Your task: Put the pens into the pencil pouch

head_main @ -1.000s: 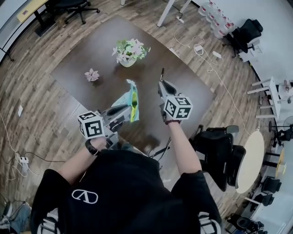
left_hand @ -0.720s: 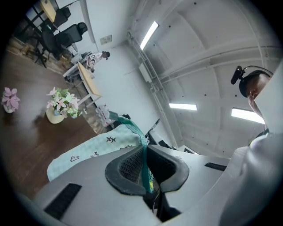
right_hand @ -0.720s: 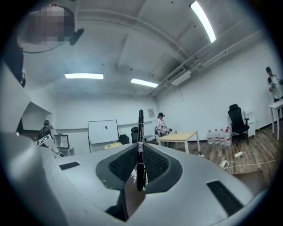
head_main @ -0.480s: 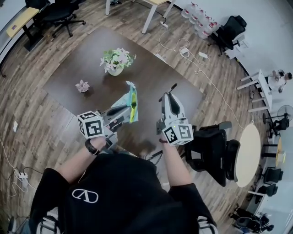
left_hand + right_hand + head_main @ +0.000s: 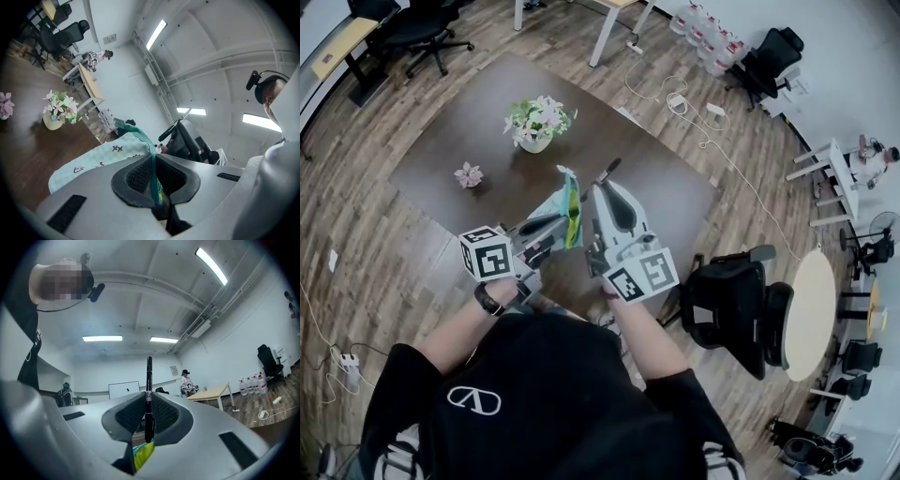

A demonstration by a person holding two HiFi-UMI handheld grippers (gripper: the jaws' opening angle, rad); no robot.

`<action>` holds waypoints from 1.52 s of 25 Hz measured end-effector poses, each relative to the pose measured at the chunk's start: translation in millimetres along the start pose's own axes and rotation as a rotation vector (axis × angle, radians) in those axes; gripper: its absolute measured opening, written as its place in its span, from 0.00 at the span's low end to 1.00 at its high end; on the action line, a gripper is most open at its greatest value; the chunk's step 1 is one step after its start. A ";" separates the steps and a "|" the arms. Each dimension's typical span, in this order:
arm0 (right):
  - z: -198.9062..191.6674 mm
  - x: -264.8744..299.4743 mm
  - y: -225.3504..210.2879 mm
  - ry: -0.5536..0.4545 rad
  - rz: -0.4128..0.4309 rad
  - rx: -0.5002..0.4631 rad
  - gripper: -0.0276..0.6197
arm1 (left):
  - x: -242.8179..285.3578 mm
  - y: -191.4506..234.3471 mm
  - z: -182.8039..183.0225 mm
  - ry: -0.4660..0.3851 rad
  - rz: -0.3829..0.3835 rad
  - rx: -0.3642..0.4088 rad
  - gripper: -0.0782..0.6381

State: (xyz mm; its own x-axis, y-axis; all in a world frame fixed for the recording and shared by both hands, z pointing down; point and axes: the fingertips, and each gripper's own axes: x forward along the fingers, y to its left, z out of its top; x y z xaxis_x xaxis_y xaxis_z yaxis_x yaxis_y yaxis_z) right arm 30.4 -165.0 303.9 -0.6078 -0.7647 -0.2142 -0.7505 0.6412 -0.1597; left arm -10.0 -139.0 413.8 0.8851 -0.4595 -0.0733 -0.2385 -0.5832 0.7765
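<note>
My left tool [image 5: 153, 178] is clamped on the edge of the pouch [image 5: 101, 157] and holds it over the tabletop [image 5: 469, 122]. My right tool [image 5: 148, 418] is clamped on a pen [image 5: 149, 380], near the pouch.

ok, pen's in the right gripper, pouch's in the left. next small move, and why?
Probably ease the right gripper toward the pouch so the pen goes lower end first into its mouth. The pen is clamped crosswise in the jaws, the left gripper pinches the pouch's green edge, and its yellow-green lining shows just under the pen.
</note>
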 end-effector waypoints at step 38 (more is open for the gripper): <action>-59.0 -69.9 -37.1 0.198 -0.030 0.082 0.32 | -8.0 61.8 -1.1 -0.023 0.167 0.110 0.14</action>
State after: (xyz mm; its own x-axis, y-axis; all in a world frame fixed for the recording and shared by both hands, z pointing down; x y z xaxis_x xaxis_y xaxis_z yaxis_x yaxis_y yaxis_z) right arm 85.5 -139.2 381.7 -0.6306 -0.7760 -0.0160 -0.7503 0.6147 -0.2431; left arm -31.4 -170.6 463.0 0.8203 -0.5708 0.0354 -0.4247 -0.5665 0.7062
